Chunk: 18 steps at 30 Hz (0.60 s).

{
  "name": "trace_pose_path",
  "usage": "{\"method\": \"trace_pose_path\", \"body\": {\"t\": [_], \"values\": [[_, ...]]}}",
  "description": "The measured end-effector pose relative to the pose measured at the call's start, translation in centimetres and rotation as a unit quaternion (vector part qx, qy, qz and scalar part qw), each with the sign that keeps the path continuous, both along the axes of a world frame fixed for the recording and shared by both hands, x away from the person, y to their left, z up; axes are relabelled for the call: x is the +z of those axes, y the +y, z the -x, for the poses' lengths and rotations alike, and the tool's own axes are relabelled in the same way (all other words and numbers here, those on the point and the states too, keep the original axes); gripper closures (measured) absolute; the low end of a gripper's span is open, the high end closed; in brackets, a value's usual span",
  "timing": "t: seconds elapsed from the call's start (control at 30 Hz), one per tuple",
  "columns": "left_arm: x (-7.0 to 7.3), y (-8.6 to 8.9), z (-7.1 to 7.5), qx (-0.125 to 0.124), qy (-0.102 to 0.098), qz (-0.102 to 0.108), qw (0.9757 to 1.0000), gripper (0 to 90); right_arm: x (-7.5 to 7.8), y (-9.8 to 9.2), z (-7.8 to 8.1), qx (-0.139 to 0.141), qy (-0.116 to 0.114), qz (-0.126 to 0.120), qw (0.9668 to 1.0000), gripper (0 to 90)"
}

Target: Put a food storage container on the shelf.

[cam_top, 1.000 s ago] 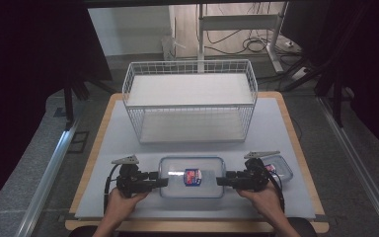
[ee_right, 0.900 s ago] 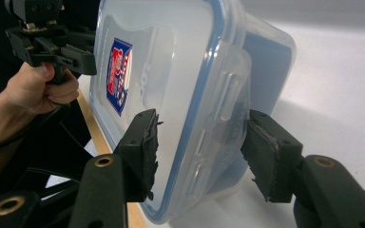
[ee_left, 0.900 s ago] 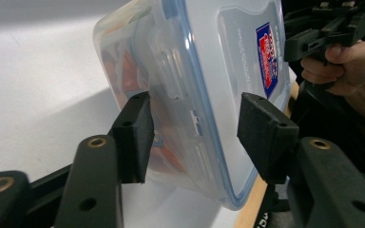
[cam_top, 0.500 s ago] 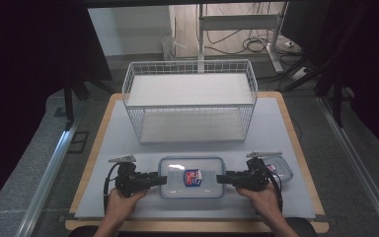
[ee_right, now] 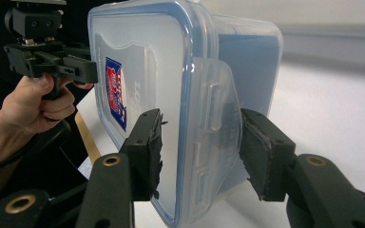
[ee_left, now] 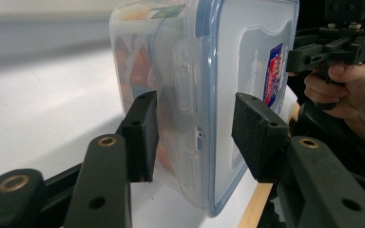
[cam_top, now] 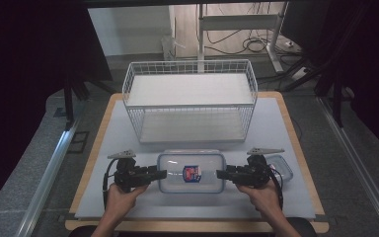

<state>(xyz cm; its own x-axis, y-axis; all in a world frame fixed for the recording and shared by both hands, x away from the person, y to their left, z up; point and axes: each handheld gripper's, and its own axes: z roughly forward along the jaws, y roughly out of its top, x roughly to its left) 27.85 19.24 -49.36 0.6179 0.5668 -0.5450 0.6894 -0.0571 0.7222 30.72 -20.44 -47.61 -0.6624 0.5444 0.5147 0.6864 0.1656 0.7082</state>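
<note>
**Box flanked at both ends, lift pending**

High view: the box (cam_top: pixel 191 172) lies flat on the surface (cam_top: pixel 128 133), just in front of the wire basket (cam_top: pixel 190 101). The left gripper (cam_top: pixel 158 174) and right gripper (cam_top: pixel 221 174) meet its short ends. Judged stage: grip forming, box not yet raised.

Left gripper view: clear, rigid plastic, rounded corners, blue-sealed lid, hinged latch (ee_left: pixel 186 80). Foam-faced jaws, half closed, have just narrowed; one pad touches the wall, the other stands apart.

Right gripper view: jaws likewise half closed around the end latch (ee_right: pixel 214 114), recently narrowing; contact cannot be confirmed.
</note>
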Motion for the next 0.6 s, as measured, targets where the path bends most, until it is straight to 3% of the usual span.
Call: {"method": "trace_pose_path", "body": {"t": [0.27,0.6], "values": [[2.1,0.0,-0.3,0.005,-0.031,-0.021,0.9993,52.3,1.4,0.5,-0.6,0.008,-0.024,0.020,0.9995,49.8],[5.1,0.2,-1.3,0.012,-0.052,-0.015,0.9985,52.3,4.3,0.8,-1.8,0.008,-0.055,0.012,0.9984,49.9]]}}
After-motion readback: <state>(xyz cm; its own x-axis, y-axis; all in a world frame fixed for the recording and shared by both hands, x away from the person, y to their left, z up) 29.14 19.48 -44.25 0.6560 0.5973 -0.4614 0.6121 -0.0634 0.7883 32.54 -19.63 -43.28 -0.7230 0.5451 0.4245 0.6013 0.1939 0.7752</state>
